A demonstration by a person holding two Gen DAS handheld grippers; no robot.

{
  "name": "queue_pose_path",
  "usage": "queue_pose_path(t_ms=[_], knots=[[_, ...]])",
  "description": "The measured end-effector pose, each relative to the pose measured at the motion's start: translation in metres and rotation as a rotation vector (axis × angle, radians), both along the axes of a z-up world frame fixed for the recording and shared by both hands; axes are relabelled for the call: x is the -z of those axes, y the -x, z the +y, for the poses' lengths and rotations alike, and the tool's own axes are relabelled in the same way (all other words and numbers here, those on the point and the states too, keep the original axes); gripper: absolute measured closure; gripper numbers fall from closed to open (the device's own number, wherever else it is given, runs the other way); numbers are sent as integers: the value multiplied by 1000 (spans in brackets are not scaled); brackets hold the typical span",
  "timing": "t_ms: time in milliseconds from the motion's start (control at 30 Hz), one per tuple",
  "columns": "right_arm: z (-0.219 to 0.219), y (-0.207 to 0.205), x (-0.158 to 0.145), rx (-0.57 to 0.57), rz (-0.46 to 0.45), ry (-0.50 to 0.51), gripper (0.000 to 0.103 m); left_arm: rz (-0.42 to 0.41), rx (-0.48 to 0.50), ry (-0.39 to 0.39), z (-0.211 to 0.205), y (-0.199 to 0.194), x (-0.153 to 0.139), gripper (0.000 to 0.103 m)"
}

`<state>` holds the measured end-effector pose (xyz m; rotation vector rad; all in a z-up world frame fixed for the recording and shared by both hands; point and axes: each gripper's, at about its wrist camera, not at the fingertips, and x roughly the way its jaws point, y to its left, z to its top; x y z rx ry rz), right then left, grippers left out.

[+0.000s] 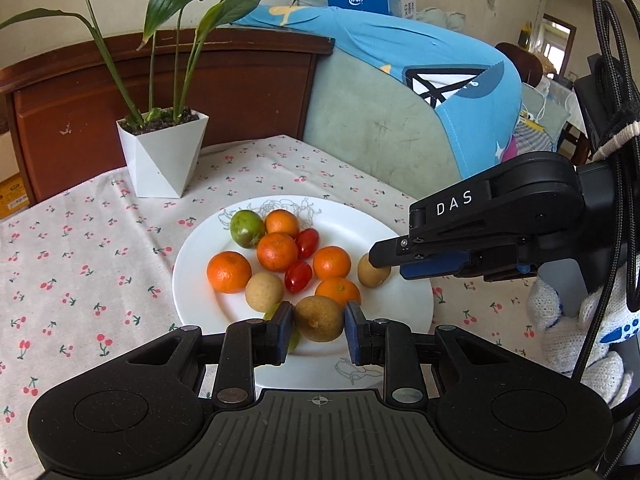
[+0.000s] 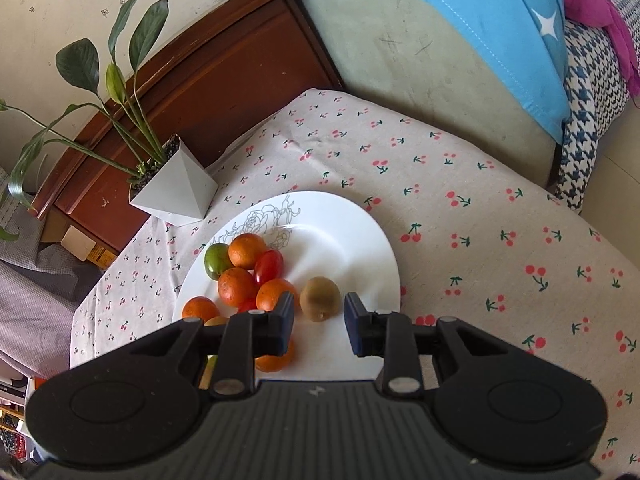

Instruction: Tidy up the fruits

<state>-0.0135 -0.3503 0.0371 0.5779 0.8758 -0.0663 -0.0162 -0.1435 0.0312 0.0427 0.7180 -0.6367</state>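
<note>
A white plate (image 1: 384, 236) on the cherry-print cloth holds several oranges (image 1: 229, 272), two red tomatoes (image 1: 298, 276), a green fruit (image 1: 247, 228) and brown round fruits. My left gripper (image 1: 319, 326) is shut on one brown fruit (image 1: 319, 319) at the plate's near edge. My right gripper (image 2: 319, 316) is open just above the plate (image 2: 360, 240), its jaws on either side of another brown fruit (image 2: 320, 298) without touching it. The right gripper also shows in the left wrist view (image 1: 384, 258), beside that brown fruit (image 1: 372, 272).
A white faceted pot with a leafy plant (image 1: 162, 156) stands at the back left of the table. A dark wooden headboard (image 1: 160, 92) and a green sofa with a blue cloth (image 1: 400, 80) lie behind. The table's right part (image 2: 500, 240) is bare cloth.
</note>
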Motion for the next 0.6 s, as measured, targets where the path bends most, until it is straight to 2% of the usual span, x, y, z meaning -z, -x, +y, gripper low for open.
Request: queue_pose_path(t_ms=[167, 367, 433, 500, 567, 600], knots=[[-2, 1, -3, 15, -8, 1, 70, 6, 8, 28, 0, 0, -2, 74], [-1, 2, -5, 14, -12, 10, 68, 4, -1, 30, 0, 1, -3, 73], [-1, 1, -6, 16, -10, 12, 64, 4, -5, 28, 0, 0, -4, 73], [0, 2, -8, 16, -11, 19, 60, 7, -12, 24, 1, 0, -5, 67], [2, 2, -10, 9, -16, 29, 60, 16, -24, 24, 2, -1, -6, 56], [3, 2, -11, 5, -18, 32, 60, 19, -28, 27, 3, -2, -8, 56]])
